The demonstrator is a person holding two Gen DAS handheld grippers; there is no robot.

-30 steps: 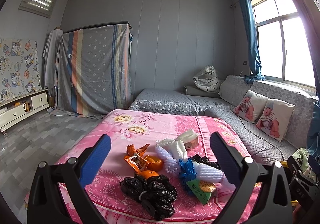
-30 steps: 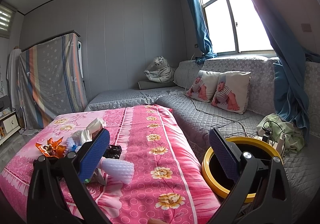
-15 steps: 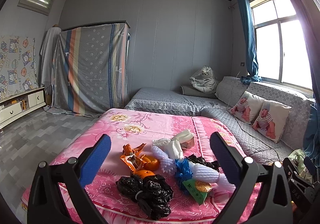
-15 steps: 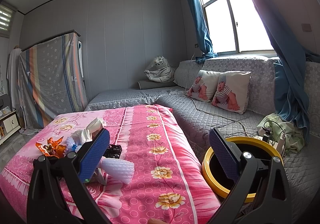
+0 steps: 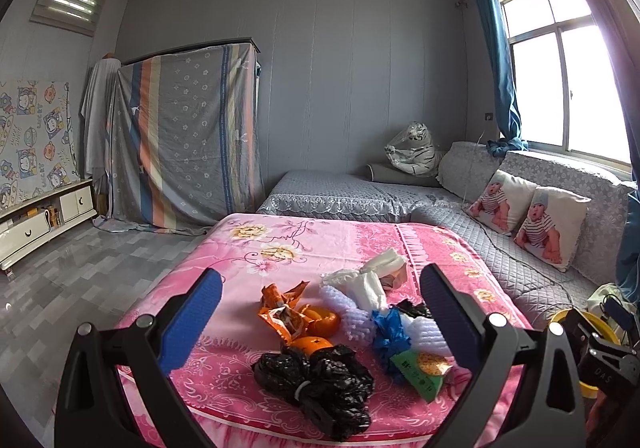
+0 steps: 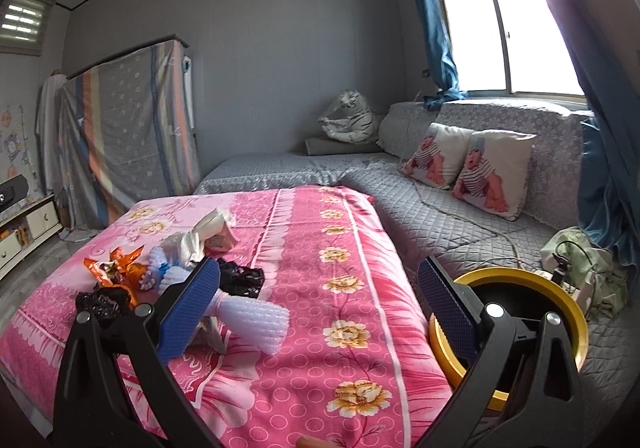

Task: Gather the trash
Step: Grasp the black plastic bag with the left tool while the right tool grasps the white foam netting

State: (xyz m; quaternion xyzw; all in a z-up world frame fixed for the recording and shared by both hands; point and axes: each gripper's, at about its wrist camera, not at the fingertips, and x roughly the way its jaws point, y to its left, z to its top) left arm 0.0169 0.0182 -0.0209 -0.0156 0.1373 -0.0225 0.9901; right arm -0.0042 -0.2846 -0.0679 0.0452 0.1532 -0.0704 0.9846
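Note:
A heap of trash lies on the pink flowered cloth (image 5: 304,244): a crumpled black bag (image 5: 320,376), orange wrappers (image 5: 280,312) with orange peel (image 5: 324,322), white foam nets (image 5: 424,332), blue shreds (image 5: 388,332), a green packet (image 5: 420,368) and white tissues (image 5: 372,280). My left gripper (image 5: 316,324) hovers open just short of the heap, which sits between its blue pads. My right gripper (image 6: 320,304) is open and empty over the cloth's right side, with a foam net (image 6: 252,316) by its left finger. A yellow-rimmed black bin (image 6: 520,312) stands behind its right finger.
A grey quilted sofa (image 6: 460,215) with two baby-print cushions (image 6: 468,167) runs along the right under the window. A green cloth with cables (image 6: 576,260) lies beyond the bin. A covered wardrobe (image 5: 184,143) and a low white cabinet (image 5: 44,215) stand at the left.
The left gripper has shifted slightly, so the trash heap sits a little more to the left and higher between its fingers. The right gripper has barely moved.

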